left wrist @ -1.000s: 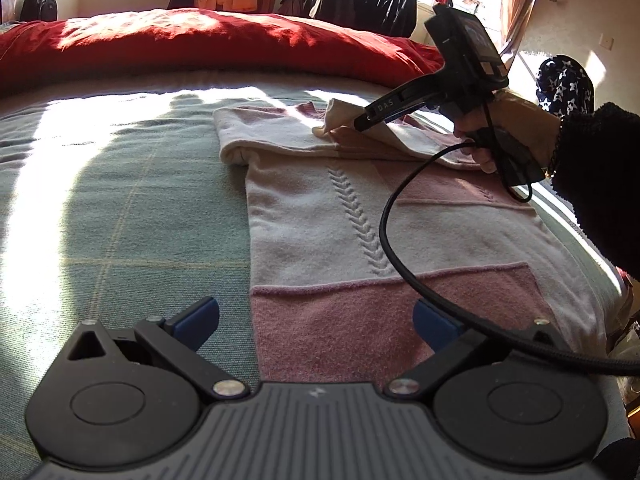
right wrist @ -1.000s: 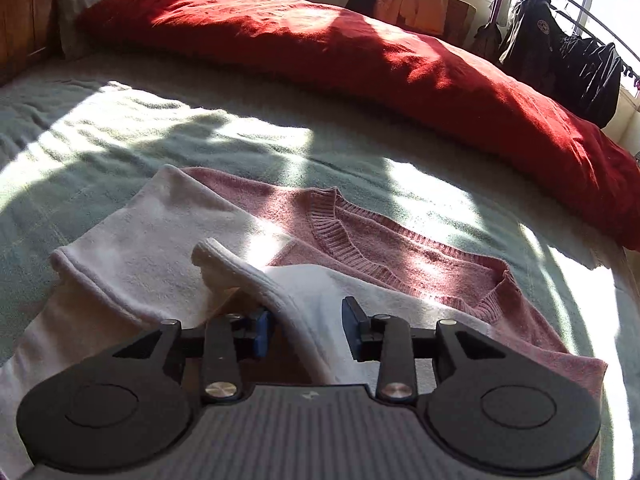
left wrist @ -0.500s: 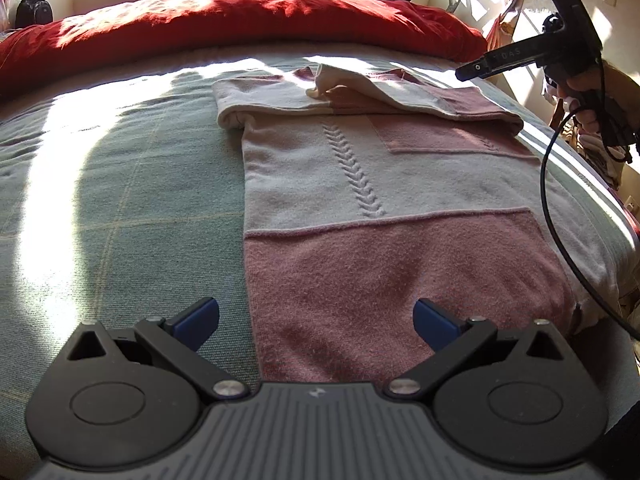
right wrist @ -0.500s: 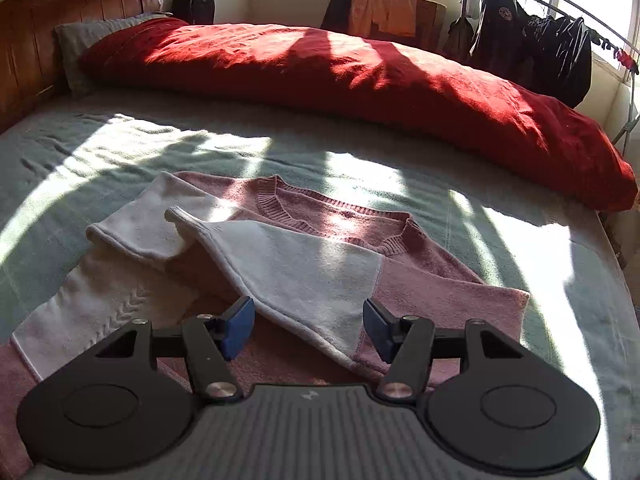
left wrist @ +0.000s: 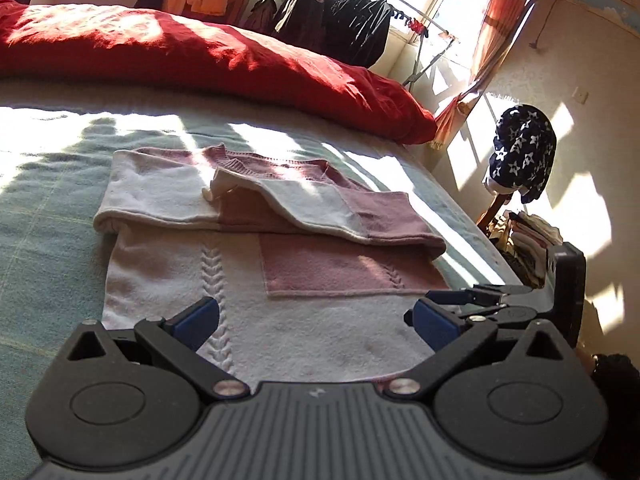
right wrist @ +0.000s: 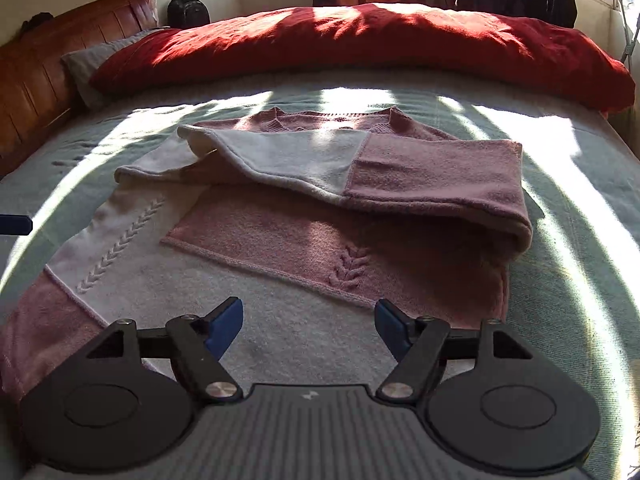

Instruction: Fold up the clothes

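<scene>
So the pink and white sweater (right wrist: 280, 240) was lying flat on the green bedspread (right wrist: 580, 240), both sleeves crossed over the chest. Left gripper (left wrist: 316, 320) and right gripper (right wrist: 310, 324) hung over its lower white band, jaws spread wide, nothing in either. A second before, the right one had the white sleeve cuff (right wrist: 192, 136) between its jaws; that was let go and it backed off toward the hem
</scene>
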Demonstrator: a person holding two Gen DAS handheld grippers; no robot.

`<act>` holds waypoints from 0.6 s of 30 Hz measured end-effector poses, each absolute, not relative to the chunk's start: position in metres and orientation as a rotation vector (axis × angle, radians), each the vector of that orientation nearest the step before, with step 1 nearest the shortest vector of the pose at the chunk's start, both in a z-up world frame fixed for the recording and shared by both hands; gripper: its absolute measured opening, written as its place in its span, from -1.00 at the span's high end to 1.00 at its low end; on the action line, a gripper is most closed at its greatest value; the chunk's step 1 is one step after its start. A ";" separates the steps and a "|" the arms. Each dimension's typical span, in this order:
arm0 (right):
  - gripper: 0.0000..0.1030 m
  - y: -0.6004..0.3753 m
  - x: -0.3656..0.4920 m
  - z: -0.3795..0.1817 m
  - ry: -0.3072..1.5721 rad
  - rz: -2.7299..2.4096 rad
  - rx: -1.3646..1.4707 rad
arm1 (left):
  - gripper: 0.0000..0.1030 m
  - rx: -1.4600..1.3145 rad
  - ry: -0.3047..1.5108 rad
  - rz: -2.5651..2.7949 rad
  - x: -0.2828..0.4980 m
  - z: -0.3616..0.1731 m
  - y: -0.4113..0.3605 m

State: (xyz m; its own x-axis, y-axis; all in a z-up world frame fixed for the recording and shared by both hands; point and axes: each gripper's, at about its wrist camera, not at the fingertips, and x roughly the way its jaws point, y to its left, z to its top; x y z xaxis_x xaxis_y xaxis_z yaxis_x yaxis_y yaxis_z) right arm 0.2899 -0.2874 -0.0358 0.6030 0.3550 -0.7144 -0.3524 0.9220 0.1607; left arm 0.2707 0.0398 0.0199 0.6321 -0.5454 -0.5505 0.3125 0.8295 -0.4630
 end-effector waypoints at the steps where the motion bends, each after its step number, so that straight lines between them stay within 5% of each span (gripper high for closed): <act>1: -0.51 -0.287 0.285 -0.040 0.826 0.416 0.015 | -0.99 -0.409 0.724 -0.521 0.285 0.022 0.037; 7: -0.58 -0.289 0.270 -0.051 0.787 0.427 0.093 | -0.99 -0.746 0.735 -0.484 0.381 -0.009 0.026; 18: -0.58 -0.294 0.278 -0.050 0.755 0.442 0.103 | -0.99 -0.892 0.767 -0.311 0.470 -0.079 0.023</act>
